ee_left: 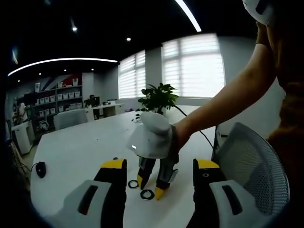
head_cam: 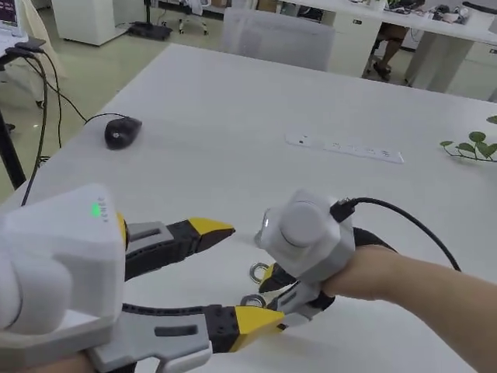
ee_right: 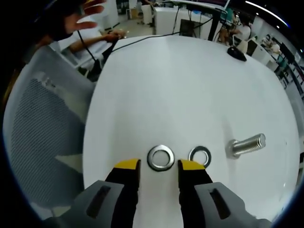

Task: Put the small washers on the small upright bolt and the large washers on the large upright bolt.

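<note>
I'm looking across a big white tabletop (head_cam: 233, 101). Daylight's pouring through tall blind-covered windows (ee_left: 192, 71), a leafy green potted plant (ee_left: 159, 97) is sitting at the far end, and a grey mesh office chair (ee_left: 251, 166) is standing alongside.

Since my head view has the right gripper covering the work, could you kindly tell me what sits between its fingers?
Observer: A larger flat silver metal washer lies on the white table, in the gap between the fingers of the open right gripper.
Operator: Is a bolt close by?
Observer: Yes. Beside that washer lies a smaller silver washer, and just past it is a silver threaded bolt.
</note>
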